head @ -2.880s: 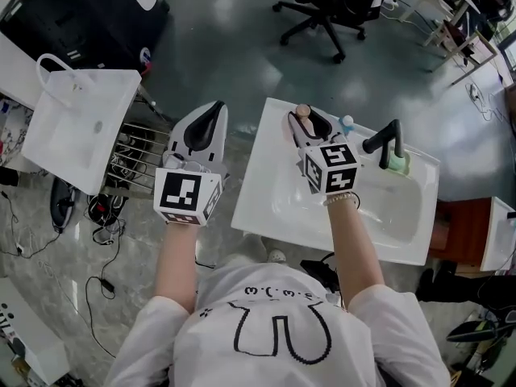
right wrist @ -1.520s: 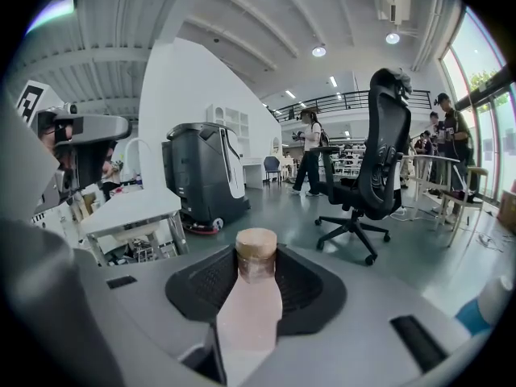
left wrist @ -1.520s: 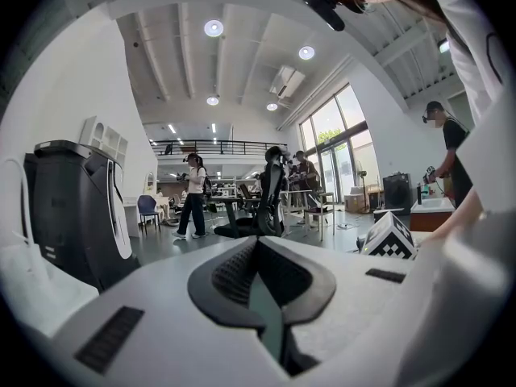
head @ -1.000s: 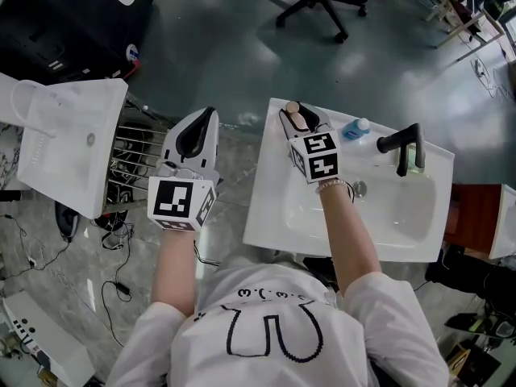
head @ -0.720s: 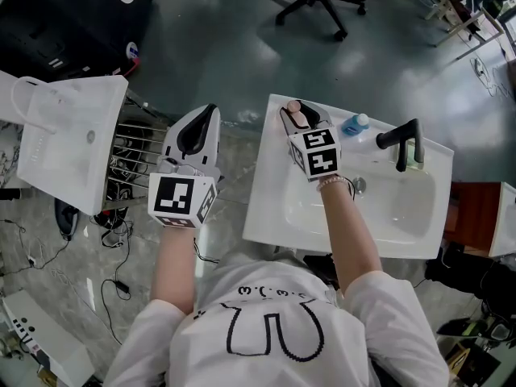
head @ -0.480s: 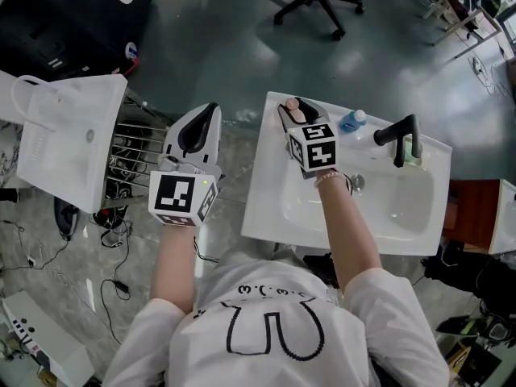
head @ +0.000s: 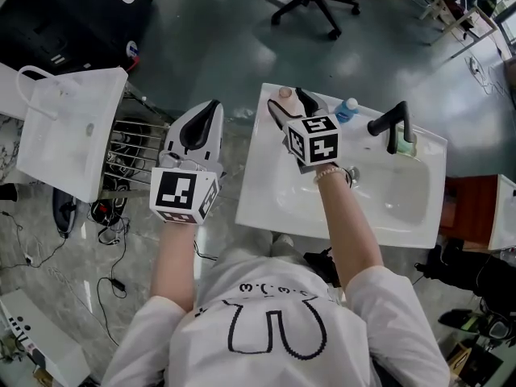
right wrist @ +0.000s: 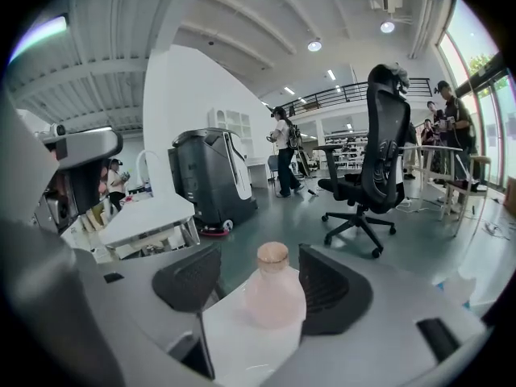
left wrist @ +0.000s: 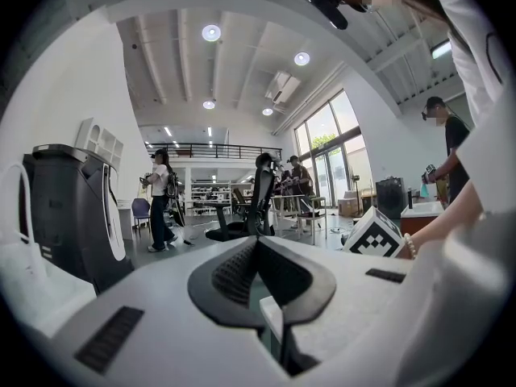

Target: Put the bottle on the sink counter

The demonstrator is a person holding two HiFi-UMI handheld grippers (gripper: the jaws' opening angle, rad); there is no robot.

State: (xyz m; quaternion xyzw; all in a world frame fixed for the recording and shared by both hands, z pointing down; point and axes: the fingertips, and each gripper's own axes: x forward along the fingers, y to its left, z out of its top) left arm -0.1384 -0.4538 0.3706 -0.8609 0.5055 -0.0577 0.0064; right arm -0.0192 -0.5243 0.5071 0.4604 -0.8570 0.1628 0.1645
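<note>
A small, rounded bottle (head: 284, 93) of frosted pale-pink plastic with a tan cap stands upright at the far left corner of the glossy white sink tabletop (head: 256, 185). The right hand-held gripper (right wrist: 260, 274) is opening, released, with its ribbed black pads flanking the bottle. The left hand-held gripper (head: 208, 118) is clenched on nothing, beyond the tabletop's left edge.

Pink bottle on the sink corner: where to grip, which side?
Grip the pale pink plastic bottle on its wide body, below the neck, level from the basin side: it stands upright on the white sink counter, jaws of the right gripper opening around it.
</note>
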